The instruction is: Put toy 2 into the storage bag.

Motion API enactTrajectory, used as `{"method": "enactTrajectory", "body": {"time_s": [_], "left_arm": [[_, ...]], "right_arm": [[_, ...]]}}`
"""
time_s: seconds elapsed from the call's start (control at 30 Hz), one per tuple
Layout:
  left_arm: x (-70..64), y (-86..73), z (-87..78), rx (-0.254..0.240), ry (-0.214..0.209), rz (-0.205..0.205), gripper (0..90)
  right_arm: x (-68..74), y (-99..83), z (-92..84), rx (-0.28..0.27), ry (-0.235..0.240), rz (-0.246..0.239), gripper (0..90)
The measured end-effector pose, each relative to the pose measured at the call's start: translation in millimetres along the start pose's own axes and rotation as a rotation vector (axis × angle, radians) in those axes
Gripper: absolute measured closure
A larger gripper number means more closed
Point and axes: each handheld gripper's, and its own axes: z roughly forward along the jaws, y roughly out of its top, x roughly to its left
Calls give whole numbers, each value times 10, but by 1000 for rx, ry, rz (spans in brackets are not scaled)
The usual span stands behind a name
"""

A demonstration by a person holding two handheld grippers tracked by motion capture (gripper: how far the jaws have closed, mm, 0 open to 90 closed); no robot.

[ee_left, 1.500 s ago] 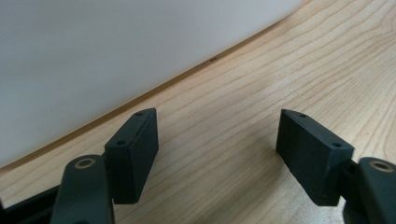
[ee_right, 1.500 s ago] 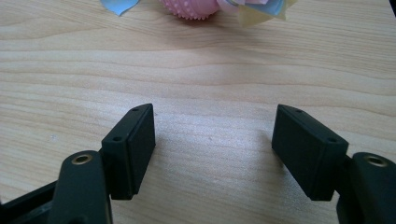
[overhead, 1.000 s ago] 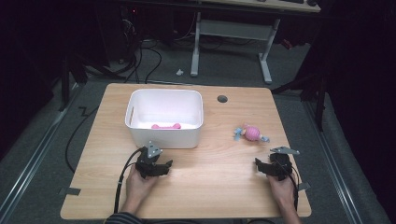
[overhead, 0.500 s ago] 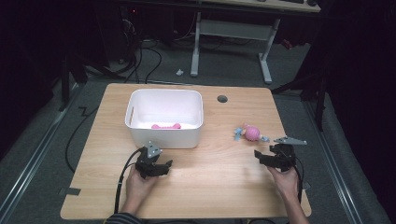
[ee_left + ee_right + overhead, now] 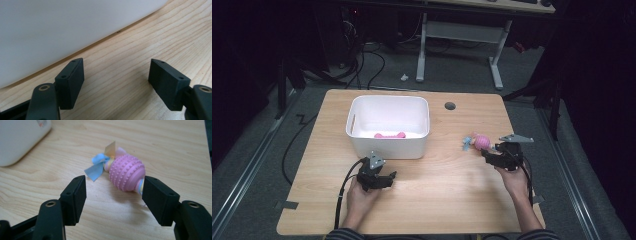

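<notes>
though just closing, right jaws apart beside pink ball [image 5: 127, 173]

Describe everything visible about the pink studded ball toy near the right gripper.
The pink ball toy is an egg-shaped body covered in rows of small bumps, rubbery in look. Fabric strips in light blue, yellow and pale pink fan out of one end, and a striped bit shows at the other. It lies on its side on the wooden table, right of the white bin. The right gripper has its jaws apart just in front of it; one jaw looks close to the toy's end, contact unclear.
</notes>
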Motion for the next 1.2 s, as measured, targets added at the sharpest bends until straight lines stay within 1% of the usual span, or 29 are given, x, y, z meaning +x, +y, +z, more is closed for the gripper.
{"method": "enactTrajectory", "body": {"time_s": [0.03,0.1,0.13,0.17,0.23,0.27,0.37,0.43,0.53,0.6,0.63,0.73,0.77,0.9,0.97,1.0,1.03,1.07,1.1,1.2], "left_arm": [[0,0,0,0,0,0,290],[0,0,-1,1,-1,0,290],[0,0,-1,1,-1,0,290],[0,1,-1,2,-1,1,290],[0,0,-1,2,-1,1,289],[0,0,-1,1,-1,1,289],[0,1,-1,2,-1,1,288],[0,0,-1,2,-1,1,288],[0,0,-1,2,-2,1,288],[1,1,-1,2,-1,2,288],[0,1,-1,2,-1,1,288],[0,0,-1,2,-1,1,288],[0,1,-1,2,-1,1,288],[0,0,-1,2,-1,1,288],[0,0,-1,2,-1,2,288],[0,0,-1,2,-1,1,288],[0,0,-1,2,-1,2,288],[0,0,-1,2,-1,2,288],[0,0,-1,2,-1,2,288],[-1,0,-2,2,-2,3,287]], "right_arm": [[0,0,0,0,0,0,368],[4,49,33,13,-35,-5,332],[-4,75,52,21,-39,1,313],[-13,102,71,30,-36,8,297],[-35,137,106,25,-22,14,290],[-49,158,129,36,-18,19,281],[-68,218,189,58,-39,5,277],[-90,242,222,54,-33,9,277],[-109,295,306,72,-34,17,270],[-114,313,320,74,-32,19,269],[-118,347,346,64,-31,21,270],[-131,361,376,59,-19,35,270],[-142,377,420,80,-19,35,258],[-142,414,461,82,-22,35,260],[-147,436,503,92,-35,35,264],[-159,437,527,93,-30,43,265],[-184,424,576,104,-23,61,266],[-184,424,576,104,-23,61,266],[-200,405,626,121,-28,72,266],[-215,383,664,129,-23,76,266]]}}
